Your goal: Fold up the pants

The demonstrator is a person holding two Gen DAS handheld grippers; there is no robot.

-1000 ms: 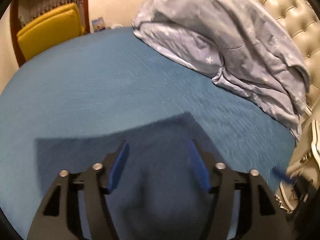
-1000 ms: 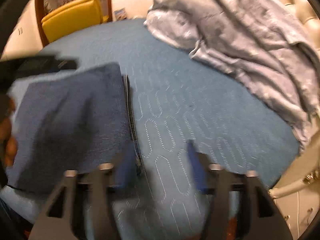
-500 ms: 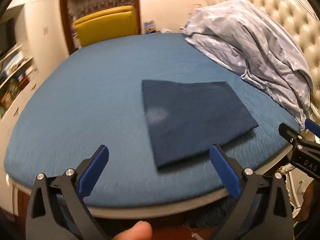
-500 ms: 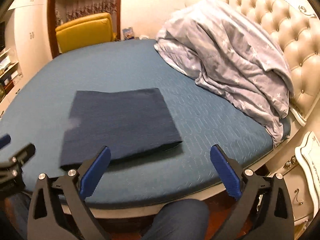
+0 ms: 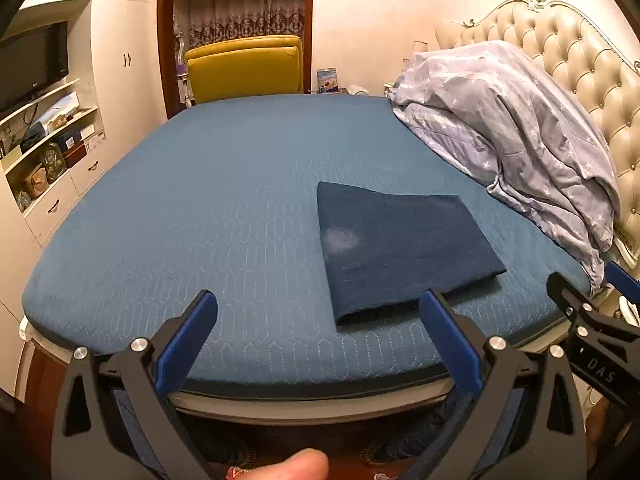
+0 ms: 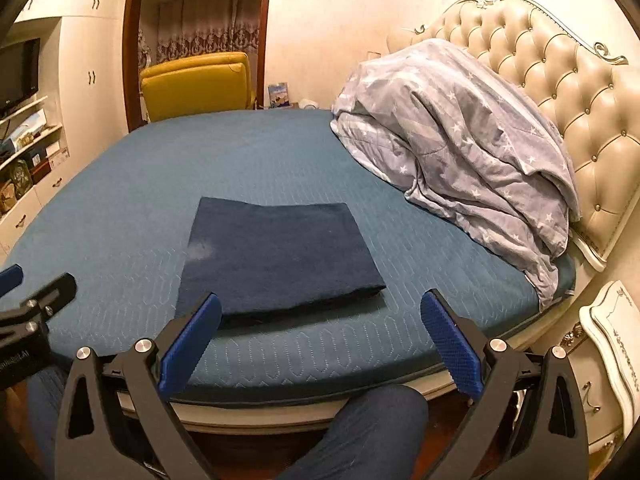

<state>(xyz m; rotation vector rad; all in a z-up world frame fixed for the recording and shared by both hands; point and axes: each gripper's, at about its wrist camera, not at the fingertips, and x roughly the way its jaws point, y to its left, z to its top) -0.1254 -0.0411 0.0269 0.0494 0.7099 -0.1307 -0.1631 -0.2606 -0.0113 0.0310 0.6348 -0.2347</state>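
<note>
Both grippers pulled back; fingers (image 5: 448,336) wide apart, empty, folded pants (image 5: 404,246) beyond.

Two handheld grippers share one build. The left gripper (image 5: 318,326) has black, triangular plastic arms with cut-out windows, round silver screws at the joints, and long blue pads (image 5: 450,344) with a fine grid texture. The right gripper (image 6: 320,330) looks the same; seen from the left one, its black body carries white letters reading "DAS". A bare fingertip (image 5: 296,465) shows below the left gripper. A knee (image 6: 360,432) in dark blue fabric sits below the right gripper.
</note>
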